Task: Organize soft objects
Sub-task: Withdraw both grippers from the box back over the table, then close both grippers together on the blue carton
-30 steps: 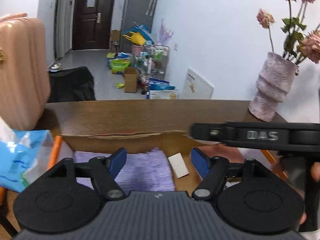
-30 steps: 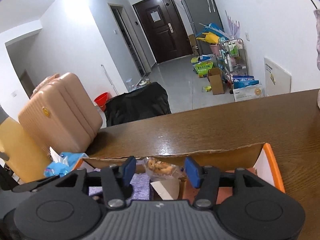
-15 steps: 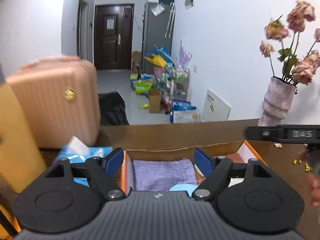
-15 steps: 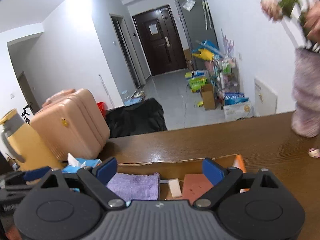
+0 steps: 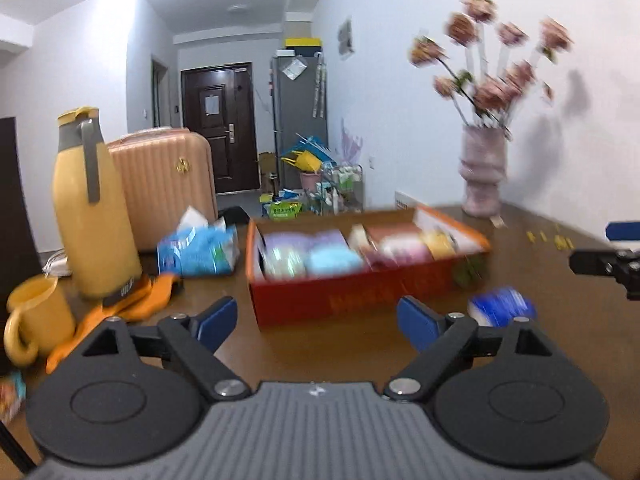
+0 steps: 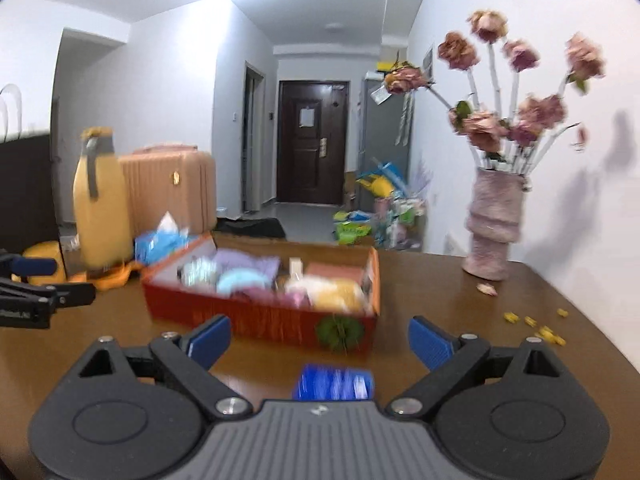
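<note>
Both grippers hang back from the shallow red-and-orange cardboard box [image 6: 260,316] mid-table, already packed with soft bundles in purple, light blue, pink and yellow. The left gripper [image 5: 316,320] and right gripper [image 6: 318,340] have nothing between them, jaws opening wide. One small blue-and-white packet [image 6: 334,384] lies loose on the brown wooden table [image 6: 460,320], near the right gripper. I judge it next: close on it, then carry it to the box. It is blurred, but its long axis seems to run left to right.
</note>
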A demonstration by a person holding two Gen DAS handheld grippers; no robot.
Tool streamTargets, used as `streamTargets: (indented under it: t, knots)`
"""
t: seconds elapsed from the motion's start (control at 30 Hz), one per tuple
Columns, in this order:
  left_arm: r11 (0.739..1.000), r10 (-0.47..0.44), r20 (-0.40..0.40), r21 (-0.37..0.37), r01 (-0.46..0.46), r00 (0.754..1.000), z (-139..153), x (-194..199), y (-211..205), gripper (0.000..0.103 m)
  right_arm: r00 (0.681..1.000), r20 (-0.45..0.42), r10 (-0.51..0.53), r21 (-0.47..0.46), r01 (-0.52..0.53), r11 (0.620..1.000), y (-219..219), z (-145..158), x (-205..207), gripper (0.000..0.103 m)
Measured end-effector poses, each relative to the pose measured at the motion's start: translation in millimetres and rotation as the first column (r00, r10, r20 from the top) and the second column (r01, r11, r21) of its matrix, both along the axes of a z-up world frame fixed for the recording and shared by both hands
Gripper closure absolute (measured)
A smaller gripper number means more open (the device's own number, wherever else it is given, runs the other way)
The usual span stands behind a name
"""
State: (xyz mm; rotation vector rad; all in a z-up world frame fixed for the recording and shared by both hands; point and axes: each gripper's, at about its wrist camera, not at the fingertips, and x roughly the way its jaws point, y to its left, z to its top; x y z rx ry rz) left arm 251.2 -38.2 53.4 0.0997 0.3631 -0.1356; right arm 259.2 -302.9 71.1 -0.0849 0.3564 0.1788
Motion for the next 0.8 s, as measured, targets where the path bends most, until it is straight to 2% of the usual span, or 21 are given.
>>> streamTargets:
  t: [0.07, 0.17, 0.3, 0.5, 0.57, 0.67, 0.7, 0.8]
  knots:
    - [0.999, -0.034, -0.052, 0.015, 0.035, 0.998, -15, -19, -3, 0.014, 0.999, -0.044, -0.027, 0.05, 0.029, 0.998, 0, -22, -28, 0.008]
    - [0.998, -0.052, -0.11, 0.012, 0.054, 0.993, -21, -22, -6, 0.014, 0.993, -0.114, -0.001, 0.129, 0.016, 0.992, -5, -36, -42, 0.009]
    - [0.999, -0.046, -0.104, -0.021, 0.044, 0.994, -15, -15, -9, 0.014, 0.995, -0.093, -0.033, 0.11, 0.043, 0.993, -8, -32, -45, 0.013]
    - [0.994, -0.09, -0.151, -0.074, 0.08, 0.984, -20, 11, -21, 0.016, 0.988, -0.141, -0.062, 0.198, 0.089, 0.976, -25, -44, -26, 0.028]
    - [0.989, -0.118, -0.177, -0.105, 0.1, 0.977, -22, 27, -28, 0.019, 0.983, -0.168, -0.074, 0.215, 0.11, 0.97, -31, -51, -10, 0.035]
    - [0.978, -0.161, -0.222, -0.167, 0.126, 0.962, -25, 60, -42, 0.033, 0.976, -0.198, -0.088, 0.237, 0.135, 0.962, -38, -58, 20, 0.043]
    - [0.97, -0.191, -0.236, -0.196, 0.146, 0.953, -26, 72, -48, 0.041, 0.974, -0.207, -0.089, 0.243, 0.139, 0.96, -40, -59, 31, 0.045]
    - [0.936, -0.29, -0.282, -0.284, 0.209, 0.915, -31, 109, -69, 0.052, 0.969, -0.232, -0.085, 0.273, 0.149, 0.95, -49, -64, 65, 0.054]
